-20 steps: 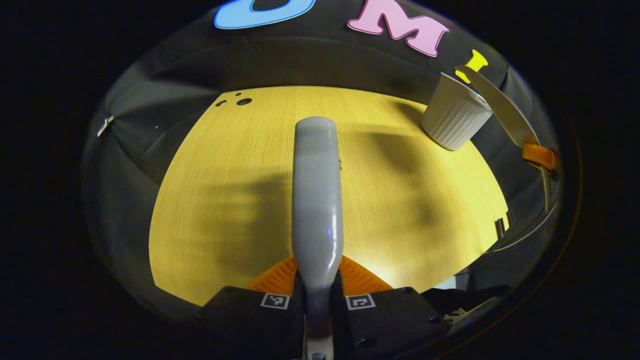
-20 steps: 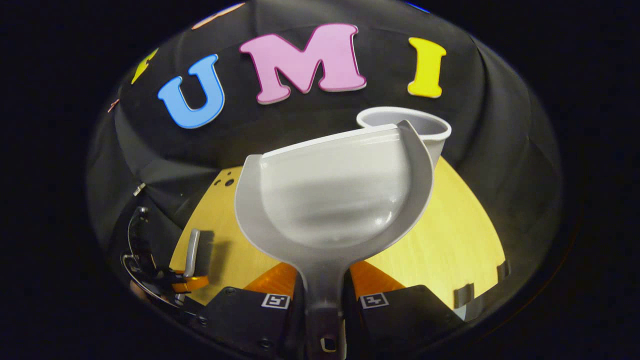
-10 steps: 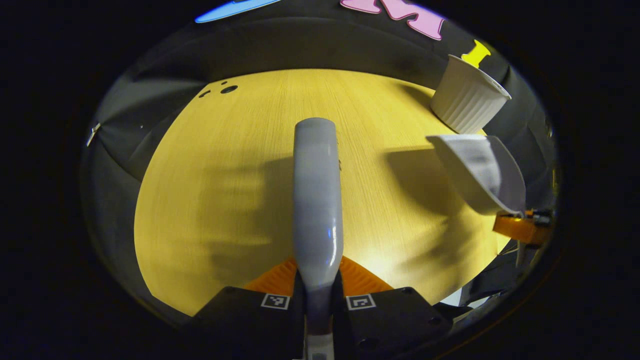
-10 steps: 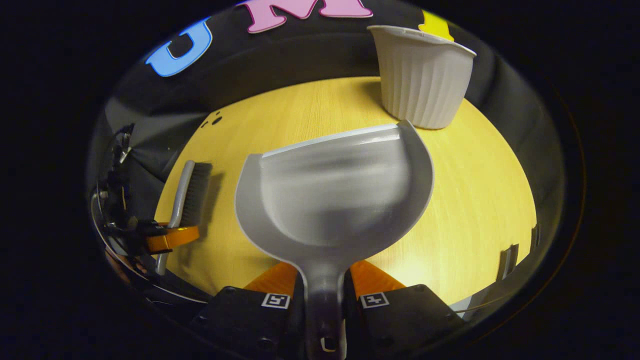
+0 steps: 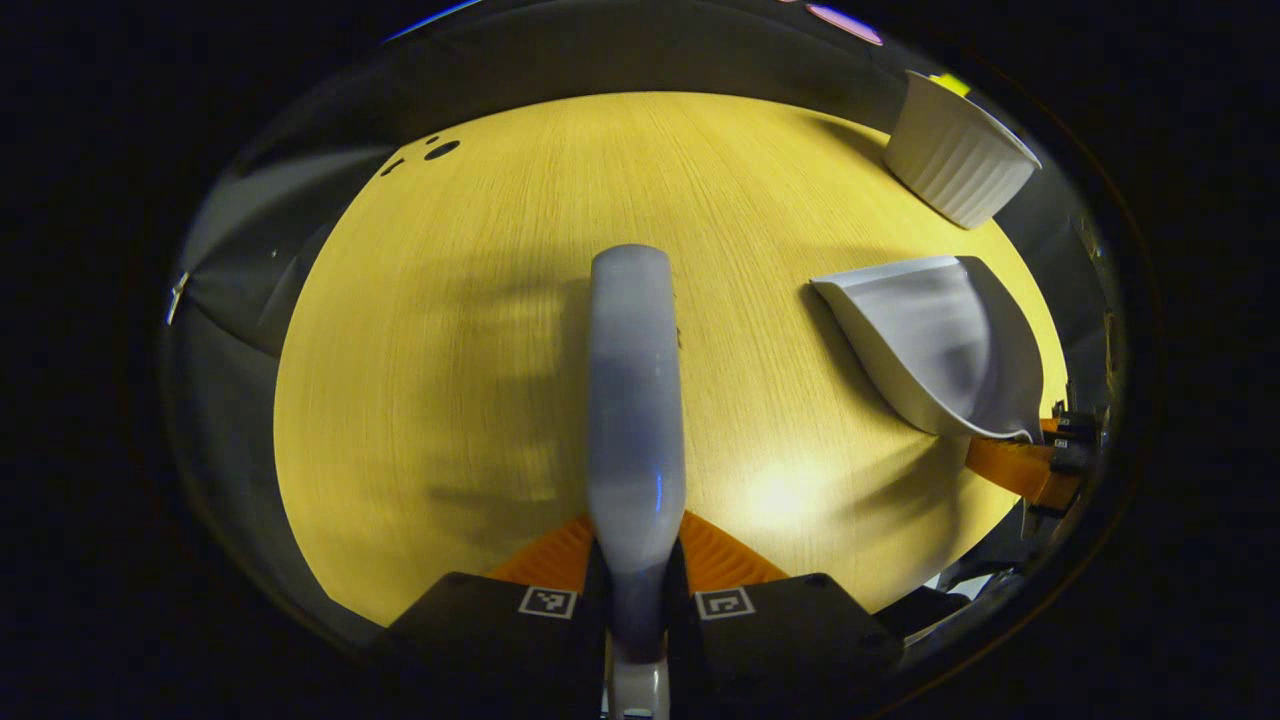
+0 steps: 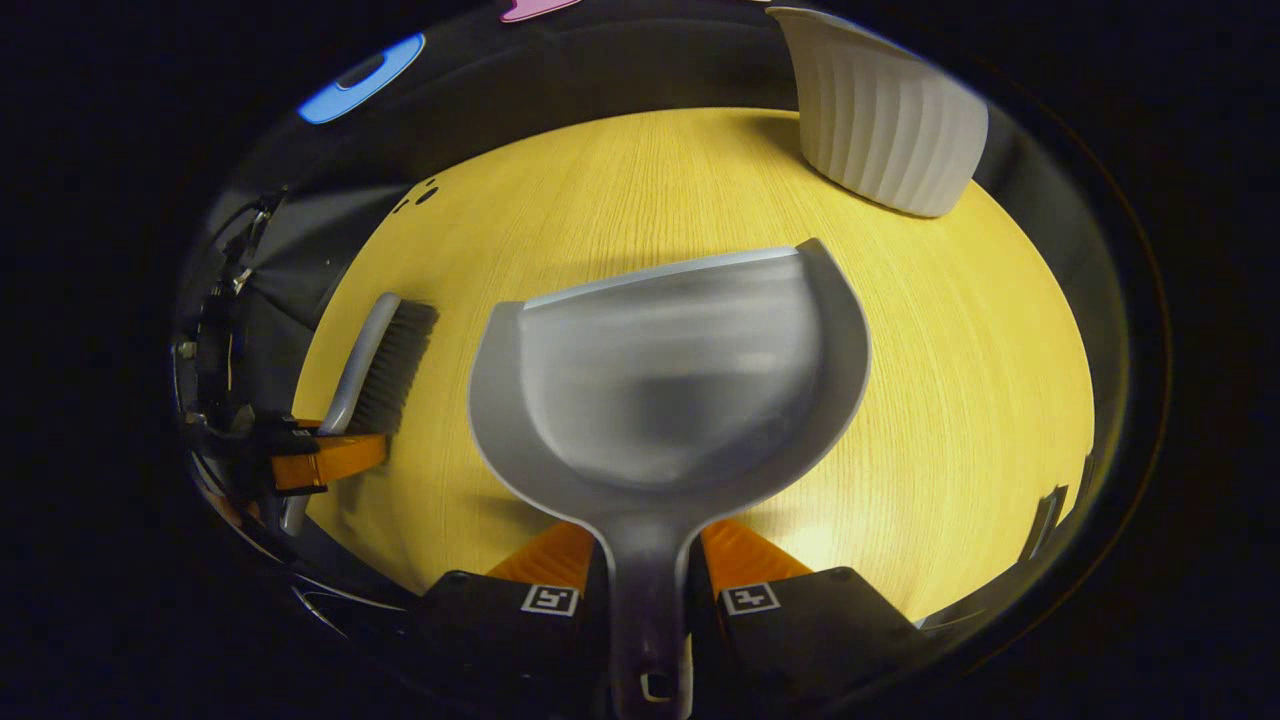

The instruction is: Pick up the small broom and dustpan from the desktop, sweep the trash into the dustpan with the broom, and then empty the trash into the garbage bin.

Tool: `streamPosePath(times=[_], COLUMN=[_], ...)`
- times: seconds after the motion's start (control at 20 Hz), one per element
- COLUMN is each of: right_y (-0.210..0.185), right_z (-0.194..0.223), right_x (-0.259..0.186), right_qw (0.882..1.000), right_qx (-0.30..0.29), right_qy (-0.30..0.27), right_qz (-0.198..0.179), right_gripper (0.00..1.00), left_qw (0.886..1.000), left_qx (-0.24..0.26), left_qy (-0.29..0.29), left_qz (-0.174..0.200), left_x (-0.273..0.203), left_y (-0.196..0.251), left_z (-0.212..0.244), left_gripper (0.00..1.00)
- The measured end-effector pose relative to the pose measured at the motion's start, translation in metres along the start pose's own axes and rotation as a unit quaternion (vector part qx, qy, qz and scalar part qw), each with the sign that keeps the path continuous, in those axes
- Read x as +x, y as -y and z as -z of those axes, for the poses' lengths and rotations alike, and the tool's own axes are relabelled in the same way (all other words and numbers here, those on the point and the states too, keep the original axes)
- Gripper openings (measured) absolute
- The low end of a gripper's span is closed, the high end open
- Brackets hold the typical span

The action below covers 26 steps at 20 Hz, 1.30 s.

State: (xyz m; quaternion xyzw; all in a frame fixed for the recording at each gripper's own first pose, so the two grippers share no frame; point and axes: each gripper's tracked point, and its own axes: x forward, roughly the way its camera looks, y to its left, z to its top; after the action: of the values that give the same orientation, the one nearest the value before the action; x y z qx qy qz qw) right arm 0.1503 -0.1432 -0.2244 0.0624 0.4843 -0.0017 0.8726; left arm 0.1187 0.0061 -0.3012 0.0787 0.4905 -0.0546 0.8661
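Note:
My left gripper [image 5: 636,560] is shut on the small grey broom [image 5: 633,400], whose back points forward over the yellow desktop [image 5: 480,330]. From the right gripper view the broom [image 6: 375,365] shows its dark bristles low over the desk, held by the left gripper [image 6: 320,458]. My right gripper [image 6: 645,575] is shut on the handle of the grey dustpan [image 6: 665,385], which hangs low over the desk with its scoop empty. In the left gripper view the dustpan [image 5: 940,345] lies to the right, with the right gripper [image 5: 1025,465] behind it. The white ribbed garbage bin [image 6: 880,120] stands at the far right.
The bin [image 5: 960,150] stands by the desk's far right corner. Small dark holes [image 5: 430,152] mark the far left of the desktop. The black booth wall closes the back and sides. I see no trash on the visible wood.
The dustpan has come down from the bin's rim to just above the desk, level again. Both grippers have sunk toward the desktop, and the bin now sits farther up in both views.

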Motion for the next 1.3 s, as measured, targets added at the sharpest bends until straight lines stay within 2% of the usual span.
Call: streamPosePath(times=[0.05,0.1,0.15,0.2,0.25,0.3,0.35,0.4,0.5,0.65,0.85,0.95,1.1,1.3], right_y=[-0.001,-0.004,-0.002,0.000,-0.002,-0.004,-0.007,-0.010,-0.012,-0.016,-0.034,-0.040,-0.047,-0.064], right_z=[-0.001,0.001,-0.001,-0.003,-0.005,-0.008,-0.012,-0.013,-0.021,-0.050,-0.097,-0.121,-0.143,-0.143], right_x=[-0.002,-0.002,-0.006,-0.008,-0.010,-0.014,-0.022,-0.029,-0.051,-0.090,-0.150,-0.178,-0.214,-0.241], right_qw=[1.000,1.000,1.000,1.000,1.000,1.000,1.000,0.999,0.998,0.993,0.974,0.959,0.930,0.908], right_qx=[0.001,0.001,-0.003,-0.005,-0.003,0.003,0.008,0.011,0.007,-0.006,-0.015,-0.028,-0.052,-0.083], right_qy=[-0.001,0.001,0.004,0.008,0.013,0.020,0.028,0.033,0.057,0.119,0.224,0.280,0.364,0.411], right_qz=[-0.001,-0.005,0.000,0.004,0.002,-0.003,-0.009,-0.011,-0.013,-0.008,-0.020,-0.020,-0.013,-0.013], right_gripper=[0.46,0.53,0.47,0.72,0.66,0.85,0.94,1.00,0.99,0.99,0.99,0.99,0.99,0.98], left_qw=[1.000,1.000,1.000,1.000,0.999,0.999,0.997,0.995,0.991,0.976,0.947,0.925,0.889,0.851], left_qx=[0.003,0.008,0.013,0.018,0.021,0.021,0.018,0.017,0.015,-0.010,-0.070,-0.076,-0.059,-0.055], left_qy=[0.000,0.005,0.011,0.018,0.028,0.046,0.071,0.094,0.134,0.218,0.314,0.373,0.452,0.519], left_qz=[-0.004,-0.006,-0.006,-0.008,-0.007,-0.002,-0.002,-0.001,-0.006,-0.014,0.009,-0.007,-0.035,-0.050], left_x=[-0.003,-0.007,-0.008,-0.012,-0.016,-0.024,-0.033,-0.046,-0.070,-0.117,-0.170,-0.203,-0.256,-0.301], left_y=[0.001,0.001,0.003,0.003,0.004,0.007,0.008,0.009,0.011,0.014,0.023,0.015,0.016,0.013], left_z=[0.000,-0.001,-0.004,-0.006,-0.009,-0.014,-0.020,-0.025,-0.026,-0.039,-0.053,-0.059,-0.064,-0.050], left_gripper=[0.30,0.32,0.34,0.34,0.36,0.51,0.58,0.71,0.97,0.96,0.96,0.97,0.96,0.96])
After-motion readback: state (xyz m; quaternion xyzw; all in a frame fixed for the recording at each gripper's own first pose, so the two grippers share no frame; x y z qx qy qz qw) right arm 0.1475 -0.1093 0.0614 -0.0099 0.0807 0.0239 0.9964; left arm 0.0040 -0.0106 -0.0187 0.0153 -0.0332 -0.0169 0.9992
